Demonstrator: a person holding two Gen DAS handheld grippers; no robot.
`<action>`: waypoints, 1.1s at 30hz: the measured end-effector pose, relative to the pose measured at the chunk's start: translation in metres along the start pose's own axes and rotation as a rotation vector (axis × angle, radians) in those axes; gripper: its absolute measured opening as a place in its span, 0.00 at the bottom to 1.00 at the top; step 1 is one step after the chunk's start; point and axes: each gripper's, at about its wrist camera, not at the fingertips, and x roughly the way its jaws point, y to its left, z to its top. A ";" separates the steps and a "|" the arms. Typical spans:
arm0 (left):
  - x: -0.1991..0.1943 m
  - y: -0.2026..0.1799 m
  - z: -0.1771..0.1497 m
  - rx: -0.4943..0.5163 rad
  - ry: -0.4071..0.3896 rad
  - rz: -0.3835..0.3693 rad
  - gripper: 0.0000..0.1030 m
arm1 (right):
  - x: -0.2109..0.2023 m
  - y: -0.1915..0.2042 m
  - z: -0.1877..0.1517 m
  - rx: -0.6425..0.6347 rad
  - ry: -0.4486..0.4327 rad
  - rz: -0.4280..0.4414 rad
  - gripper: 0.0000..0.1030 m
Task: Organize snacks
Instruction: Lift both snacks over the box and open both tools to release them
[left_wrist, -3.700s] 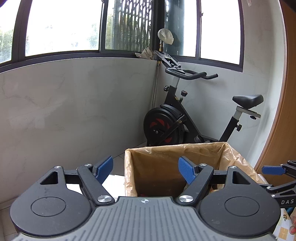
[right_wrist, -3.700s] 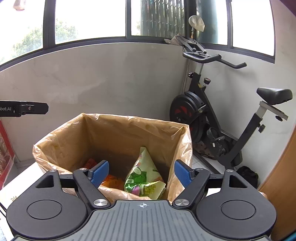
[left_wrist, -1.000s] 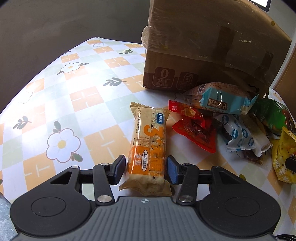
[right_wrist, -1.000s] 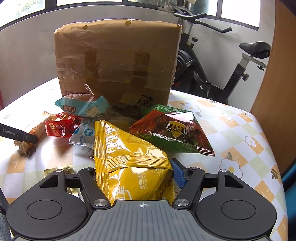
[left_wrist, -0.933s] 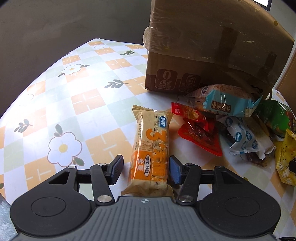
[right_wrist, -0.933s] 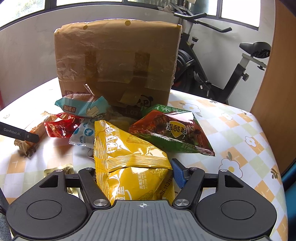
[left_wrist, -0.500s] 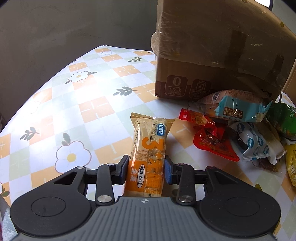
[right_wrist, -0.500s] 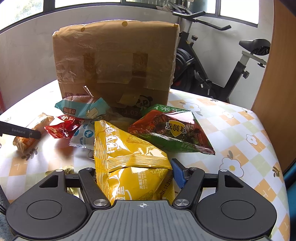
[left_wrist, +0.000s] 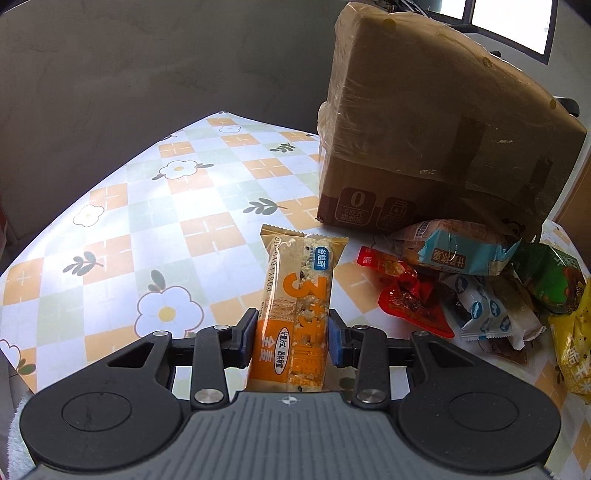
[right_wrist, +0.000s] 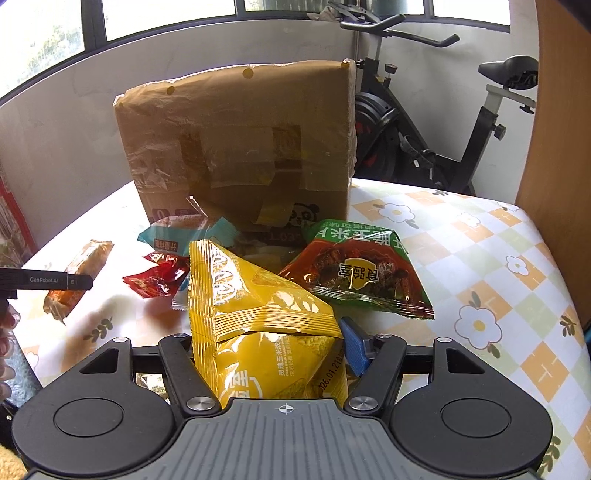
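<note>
Straight ahead of both sets of jaws stands the big cardboard box (right_wrist: 240, 147), wrapped in clear plastic and patched with tape, on the flowered tablecloth (left_wrist: 110, 240), and the loose snacks lie in a heap at its foot. Largest of these is the yellow chip bag (right_wrist: 258, 314), which sits between the jaws of the right gripper (right_wrist: 266, 354); they stand about half open and seem to press its lower end, though the left finger is hidden behind the bag. Just beyond it, to the right of those jaws, lies the green and red bag (right_wrist: 362, 269). Smaller is the orange cereal bar (left_wrist: 299, 310), clamped at its lower half by the narrowly set jaws of the left gripper (left_wrist: 291, 338), both blue pads (left_wrist: 336, 343) touching its sides, its far end pointing toward the box. To the right of those jaws lie a light-blue packet (left_wrist: 458, 251) and a red wrapper (left_wrist: 402, 295). To do this well, I would say each hand should lift clear of the heap before swinging over the box rim, and the puffy bag wants a gentle squeeze so it neither bursts nor slips. Readable writing: a large "3" on the bar, Chinese characters on most packets, a "0" symbol and a panda on the box, and "GenRobot.AI" on the other gripper's finger.
</note>
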 end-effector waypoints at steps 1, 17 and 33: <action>-0.002 0.001 0.001 -0.003 -0.008 0.000 0.39 | -0.003 0.000 0.002 0.010 -0.005 0.005 0.60; -0.050 0.017 0.024 -0.047 -0.147 -0.027 0.39 | -0.052 -0.001 0.047 0.134 -0.119 0.121 0.60; -0.105 0.009 0.114 -0.006 -0.294 -0.117 0.39 | -0.079 -0.010 0.145 0.157 -0.254 0.231 0.60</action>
